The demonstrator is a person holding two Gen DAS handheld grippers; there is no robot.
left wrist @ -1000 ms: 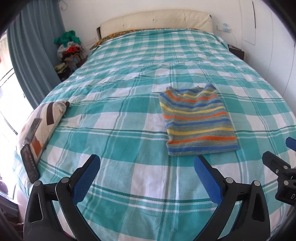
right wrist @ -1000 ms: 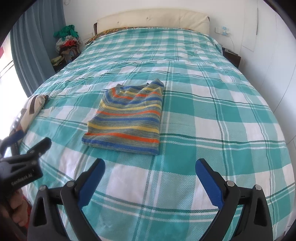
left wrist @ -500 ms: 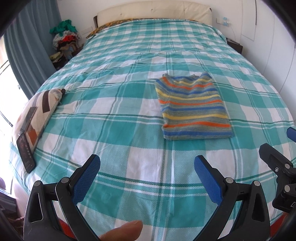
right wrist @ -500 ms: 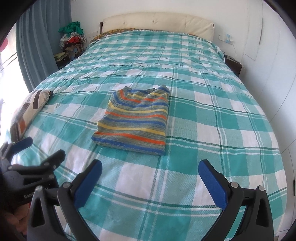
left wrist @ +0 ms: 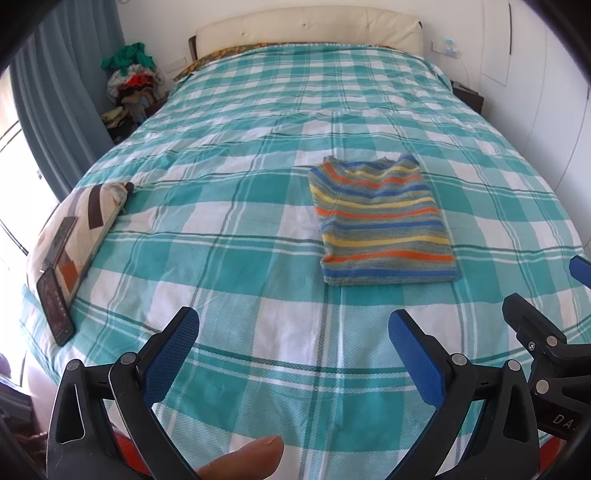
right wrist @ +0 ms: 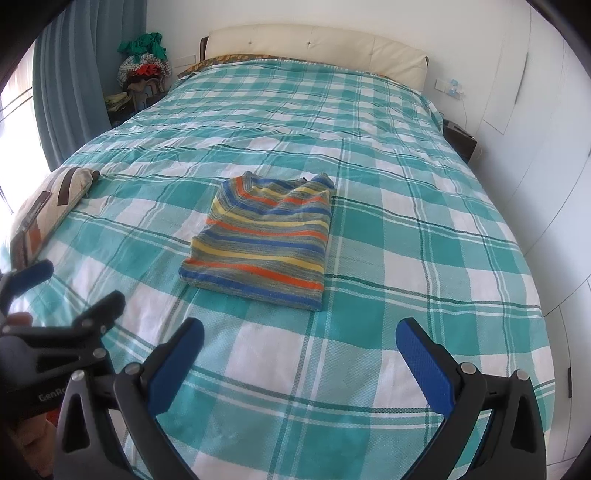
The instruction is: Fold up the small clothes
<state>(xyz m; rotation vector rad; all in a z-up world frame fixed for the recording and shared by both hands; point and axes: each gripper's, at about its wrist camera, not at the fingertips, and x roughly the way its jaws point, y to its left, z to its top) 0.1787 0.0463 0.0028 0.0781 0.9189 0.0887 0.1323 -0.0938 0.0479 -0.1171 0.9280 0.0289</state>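
A bedroom with white walls holds one wide bed (left wrist: 236, 229) covered by a teal-and-white checked spread, with one cream padded headboard (left wrist: 306, 31) at its far end and a blue-grey curtain (left wrist: 55, 110) along the left side. One striped garment (left wrist: 384, 221), banded in blue, orange, yellow and grey-green, lies folded into a neat rectangle flat on the spread, near the middle of the bed and apart from both tools. The left gripper (left wrist: 293, 334) hangs over the near edge of the bed with its two blue-padded fingers spread wide and nothing between them; one fingertip of the person (left wrist: 255, 456) shows at the lower edge of that view. The right gripper (right wrist: 301, 338) hangs beside it, its two fingers just opened out to their widest, with only bedspread between them. At the left edge of the bed lies one patterned cushion (left wrist: 79, 229) in cream, brown and orange, and one dark phone (left wrist: 55, 310) leans against its near end. One heap of mixed clothes (left wrist: 133, 81) is piled in the far left corner beside the bed.
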